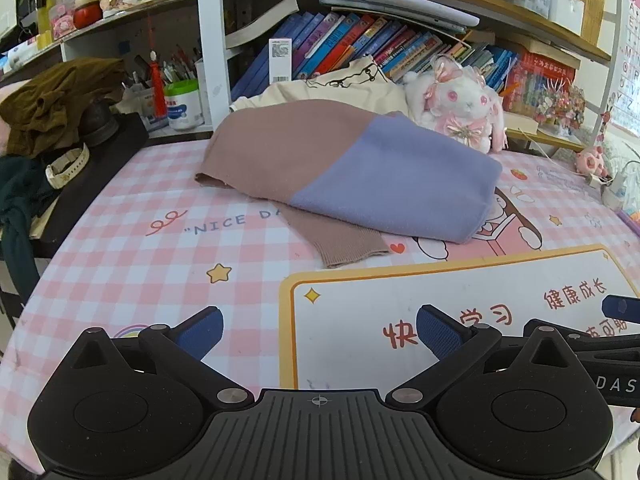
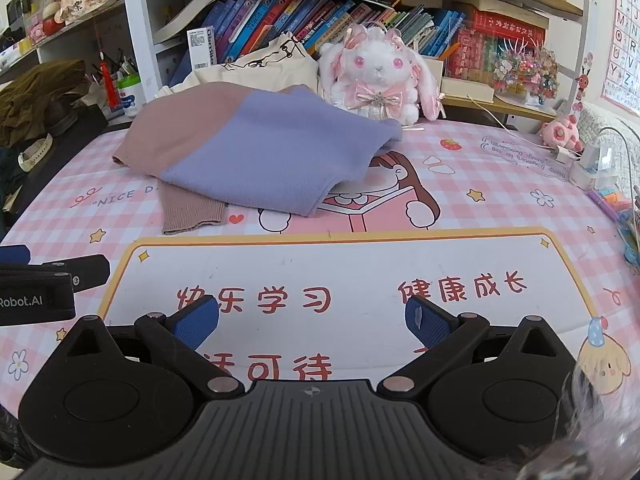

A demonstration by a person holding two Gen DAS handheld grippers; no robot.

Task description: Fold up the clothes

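Both grippers hang low over the near edge of the worktop (image 2: 500,168), side by side and tilted down toward it; the left gripper (image 1: 320,334) has its jaws spread wide with nothing between them, and the right gripper (image 2: 312,320) stands just as wide and just as empty; to my eye that is a ready stance, held back so the whole garment stays in sight before either one reaches in.

The sweater (image 1: 352,172) lies further back on the worktop, well apart from both grippers, in front of the bookshelf (image 2: 280,12); it is two-toned, dusty brown on the left and lilac on the right, a soft knit with a matte nap; it looks loosely folded over itself, the lilac part lying over the brown, the far side humped where it leans against a cream garment (image 2: 260,68) behind it; one brown sleeve (image 1: 340,244) with a ribbed cuff sticks out from under the near edge, pointing toward the grippers; that stray sleeve is likely the first thing to tuck.

A plush rabbit (image 2: 380,72) sits just beside the sweater's right corner, near enough to be nudged if the cloth is swung that way; the printed panel (image 2: 340,264) in front of the grippers is bare, a fair spot to lay the fold.
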